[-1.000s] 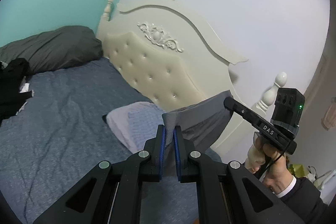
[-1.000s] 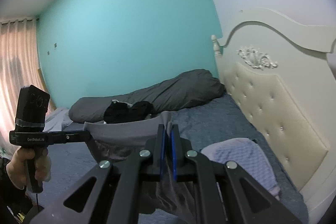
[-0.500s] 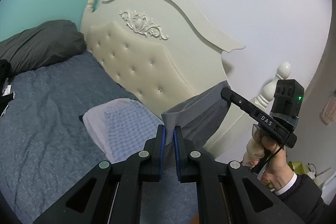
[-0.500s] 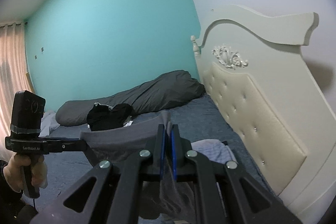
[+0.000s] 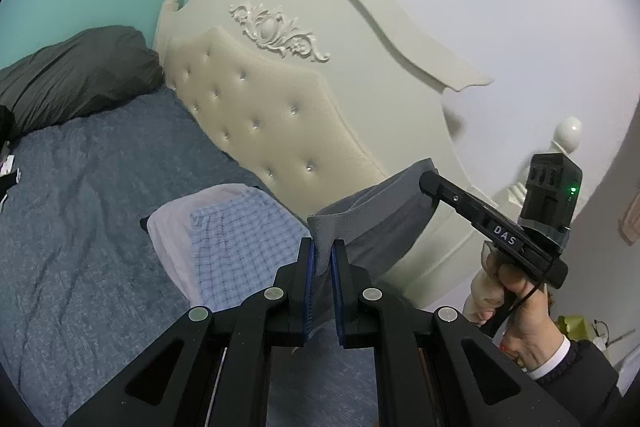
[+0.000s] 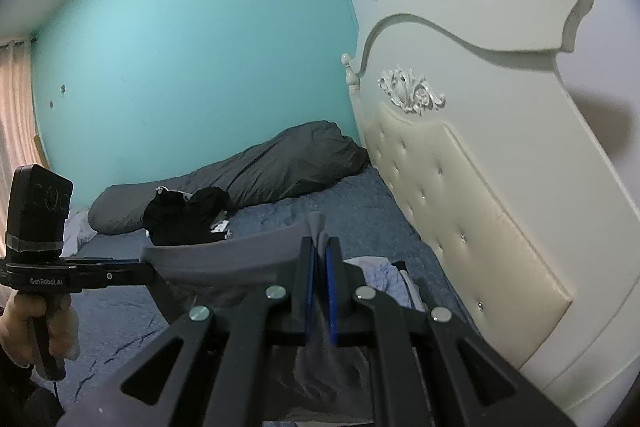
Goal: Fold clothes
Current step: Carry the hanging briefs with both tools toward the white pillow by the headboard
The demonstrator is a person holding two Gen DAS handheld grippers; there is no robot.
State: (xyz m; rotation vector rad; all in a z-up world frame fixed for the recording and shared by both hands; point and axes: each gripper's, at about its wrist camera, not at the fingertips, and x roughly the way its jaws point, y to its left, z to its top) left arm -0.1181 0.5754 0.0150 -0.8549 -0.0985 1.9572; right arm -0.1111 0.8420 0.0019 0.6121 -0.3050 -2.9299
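A grey garment point(image 5: 380, 211) hangs stretched in the air between my two grippers, above the bed's near right corner. My left gripper point(image 5: 322, 247) is shut on one end of its ribbed band, and cloth sticks up between the blue pads. In the left wrist view the right gripper point(image 5: 426, 181) pinches the other end. The right gripper point(image 6: 318, 245) is shut on the grey garment point(image 6: 224, 257); the left gripper point(image 6: 146, 269) holds the far end at left. A folded blue checked garment point(image 5: 240, 239) lies on the bed below.
The bed has a blue-grey quilted cover point(image 5: 88, 211) and a cream tufted headboard point(image 5: 280, 99) at its right. A dark grey duvet point(image 6: 280, 167) and a black clothes heap point(image 6: 188, 211) lie by the teal wall. A person's hand point(image 5: 520, 311) grips the right handle.
Both grippers carried the stretched grey garment towards the headboard and slightly down. The checked garment now lies closer under them, and the black heap slid left in both views.
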